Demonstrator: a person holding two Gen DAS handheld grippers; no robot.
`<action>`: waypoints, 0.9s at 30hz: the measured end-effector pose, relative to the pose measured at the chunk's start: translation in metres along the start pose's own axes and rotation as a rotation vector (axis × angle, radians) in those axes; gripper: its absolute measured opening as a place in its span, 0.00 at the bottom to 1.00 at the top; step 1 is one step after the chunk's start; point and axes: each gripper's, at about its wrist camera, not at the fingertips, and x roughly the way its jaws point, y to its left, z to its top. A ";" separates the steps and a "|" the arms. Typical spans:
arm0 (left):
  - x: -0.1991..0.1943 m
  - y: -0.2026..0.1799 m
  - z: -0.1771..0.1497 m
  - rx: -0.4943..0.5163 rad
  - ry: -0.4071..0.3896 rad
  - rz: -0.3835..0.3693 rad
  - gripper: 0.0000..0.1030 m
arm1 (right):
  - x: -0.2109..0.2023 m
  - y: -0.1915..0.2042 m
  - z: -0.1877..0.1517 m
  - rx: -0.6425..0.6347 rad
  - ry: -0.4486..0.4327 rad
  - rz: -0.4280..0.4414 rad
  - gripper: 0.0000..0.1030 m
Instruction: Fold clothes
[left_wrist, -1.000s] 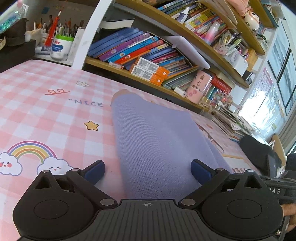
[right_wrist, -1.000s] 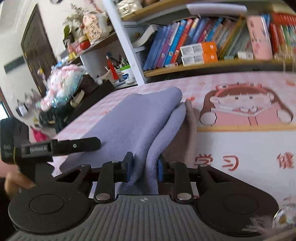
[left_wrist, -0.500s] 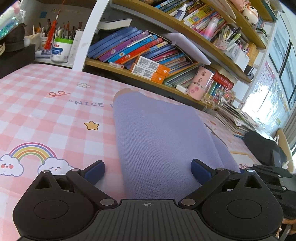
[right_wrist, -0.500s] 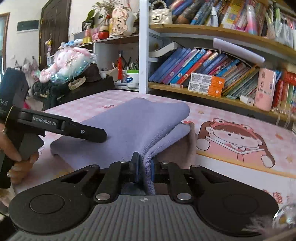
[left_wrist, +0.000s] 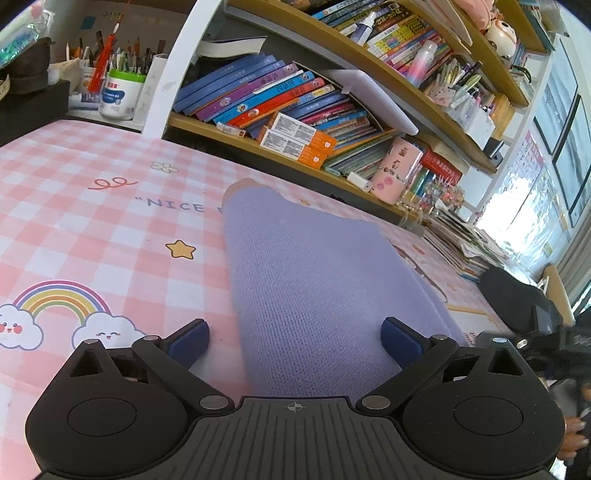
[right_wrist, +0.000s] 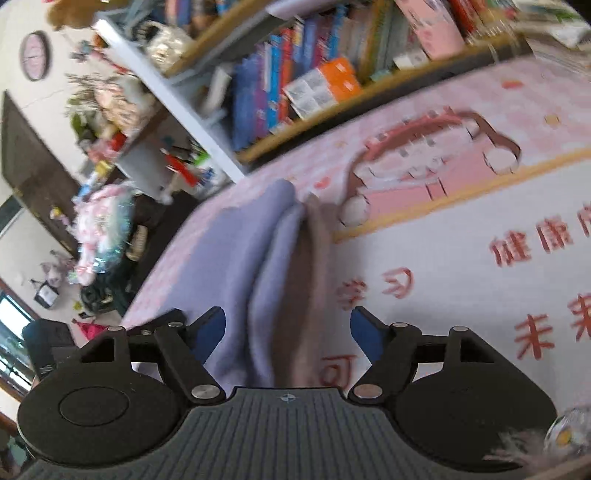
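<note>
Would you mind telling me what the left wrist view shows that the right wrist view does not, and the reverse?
Only the left wrist view shows the rainbow-and-cloud print on the pink checked table cover.

Only the right wrist view shows the garment's stacked side edges with a brownish layer, the red characters and the round wall clock.

Both show the folded lilac knit garment lying between open jaws.

One folded lilac garment (left_wrist: 317, 280), two orange-ended boxes (left_wrist: 295, 142), one white pen-holder tub (left_wrist: 120, 96).
</note>
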 end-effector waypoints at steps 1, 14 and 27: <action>0.000 0.000 0.000 -0.001 0.001 -0.006 0.98 | 0.004 -0.003 -0.002 0.016 -0.001 0.010 0.70; -0.006 -0.015 -0.007 0.042 -0.008 -0.053 0.74 | 0.028 0.033 0.000 -0.185 0.032 0.023 0.33; -0.016 -0.026 -0.009 -0.027 0.082 -0.050 0.87 | -0.009 0.036 -0.012 -0.262 0.091 -0.031 0.39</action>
